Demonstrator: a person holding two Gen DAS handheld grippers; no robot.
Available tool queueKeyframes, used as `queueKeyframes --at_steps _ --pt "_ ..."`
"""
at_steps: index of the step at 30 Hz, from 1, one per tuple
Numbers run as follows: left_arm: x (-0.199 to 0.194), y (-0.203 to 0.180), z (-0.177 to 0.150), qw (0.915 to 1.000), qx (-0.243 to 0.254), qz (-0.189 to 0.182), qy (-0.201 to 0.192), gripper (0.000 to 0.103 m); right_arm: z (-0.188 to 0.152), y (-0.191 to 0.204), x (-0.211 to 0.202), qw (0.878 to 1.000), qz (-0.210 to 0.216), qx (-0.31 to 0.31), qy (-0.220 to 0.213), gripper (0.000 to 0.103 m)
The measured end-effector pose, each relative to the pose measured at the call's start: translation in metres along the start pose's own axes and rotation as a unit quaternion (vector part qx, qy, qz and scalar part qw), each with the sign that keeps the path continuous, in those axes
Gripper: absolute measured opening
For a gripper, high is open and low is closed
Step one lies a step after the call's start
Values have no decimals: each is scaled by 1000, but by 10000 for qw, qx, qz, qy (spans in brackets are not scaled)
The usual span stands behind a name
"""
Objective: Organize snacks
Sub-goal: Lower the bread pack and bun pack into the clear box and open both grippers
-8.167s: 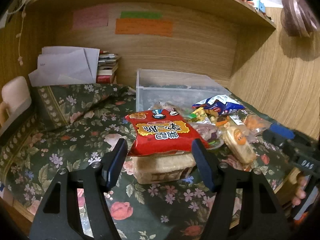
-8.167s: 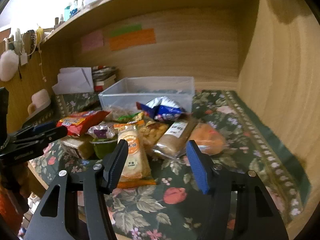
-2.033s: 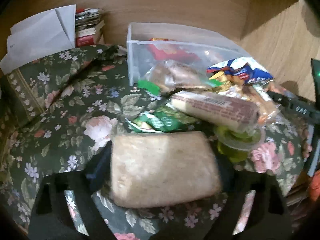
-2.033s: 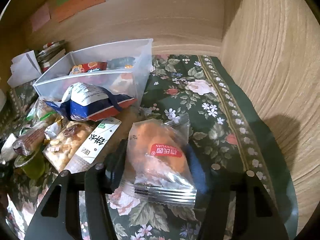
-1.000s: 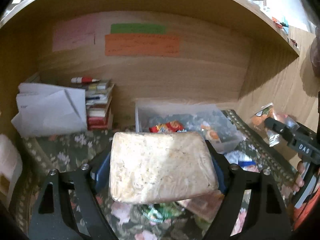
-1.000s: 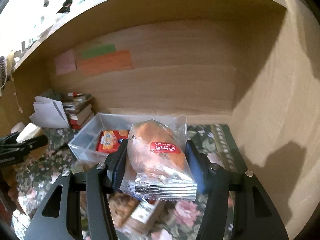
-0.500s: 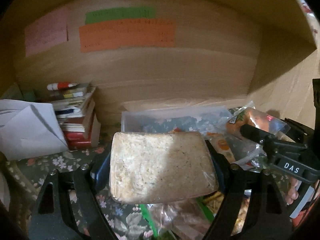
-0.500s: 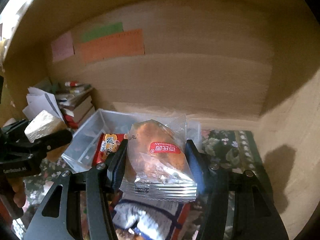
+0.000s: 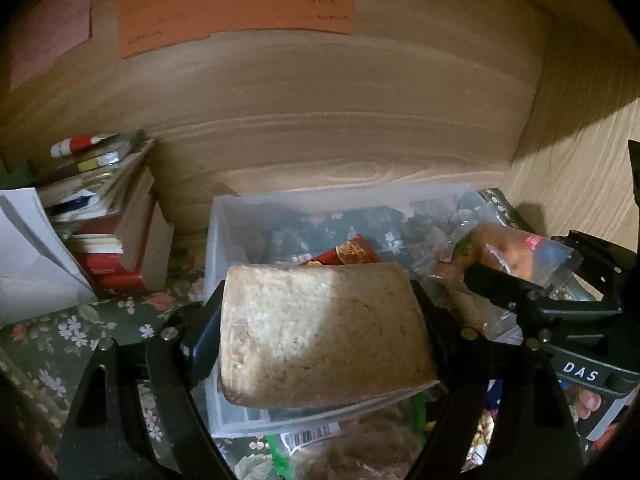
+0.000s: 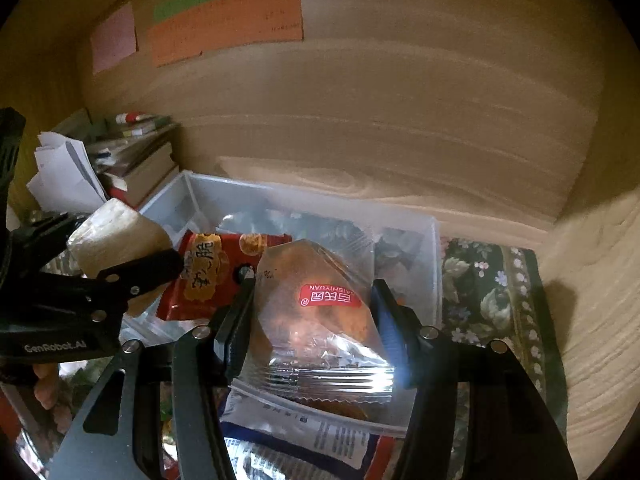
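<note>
At the far left, a stack of books (image 9: 120, 236) with loose white papers (image 9: 36, 272) in front stands against the wooden back wall, on the dark green floral cloth (image 9: 60, 332) that covers the bench. Next to the books sits the clear rectangular plastic bin (image 9: 248, 204), and inside it lies a red crinkled snack packet with yellow print (image 10: 208, 276).

My left hand-held gripper (image 9: 320, 328) is closed on a pale beige block-shaped rice cake in clear wrap (image 9: 324, 332). The two fingers press its left and right sides, and I hold it in the air just above the near edge of the bin. Under it, on the cloth in front of the bin, I see other snack wrappers, but they are too dark to name.

More to the right, my right hand-held gripper (image 10: 312, 320) is closed on an orange-brown bun in a transparent bag with a red label (image 10: 320, 308). The bun hangs over the right part of the bin, beside the red packet. Below it lies a blue and white printed snack bag (image 10: 288, 452). At the far right, the floral cloth meets the wooden side wall.
</note>
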State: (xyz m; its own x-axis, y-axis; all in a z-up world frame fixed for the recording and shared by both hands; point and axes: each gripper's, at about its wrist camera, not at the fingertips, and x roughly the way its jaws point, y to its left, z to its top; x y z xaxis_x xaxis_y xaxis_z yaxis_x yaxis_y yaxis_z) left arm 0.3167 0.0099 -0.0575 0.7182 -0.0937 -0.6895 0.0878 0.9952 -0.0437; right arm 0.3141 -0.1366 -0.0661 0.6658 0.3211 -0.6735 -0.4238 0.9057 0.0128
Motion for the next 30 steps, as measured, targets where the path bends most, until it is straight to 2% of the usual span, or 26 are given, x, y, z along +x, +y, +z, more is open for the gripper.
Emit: queueKeyframes --at_steps 6,9,16,21,30 --pt "11 0 -1 10000 -14 12 85 84 1 -2 -4 10000 -60 12 -22 56" --pt "4 -1 0 9999 -3 94 -47 85 1 -2 -11 9999 -86 -1 -74 64" --pt "-23 -2 3 9996 42 96 -272 87 0 3 -31 9995 -89 -1 -302 66" --pt "-49 0 -1 9989 32 96 -448 89 -6 5 -60 9981 -82 -1 -607 70" --pt "-87 9 -33 9989 63 152 -448 91 -33 7 -96 9964 -102 100 -832 72"
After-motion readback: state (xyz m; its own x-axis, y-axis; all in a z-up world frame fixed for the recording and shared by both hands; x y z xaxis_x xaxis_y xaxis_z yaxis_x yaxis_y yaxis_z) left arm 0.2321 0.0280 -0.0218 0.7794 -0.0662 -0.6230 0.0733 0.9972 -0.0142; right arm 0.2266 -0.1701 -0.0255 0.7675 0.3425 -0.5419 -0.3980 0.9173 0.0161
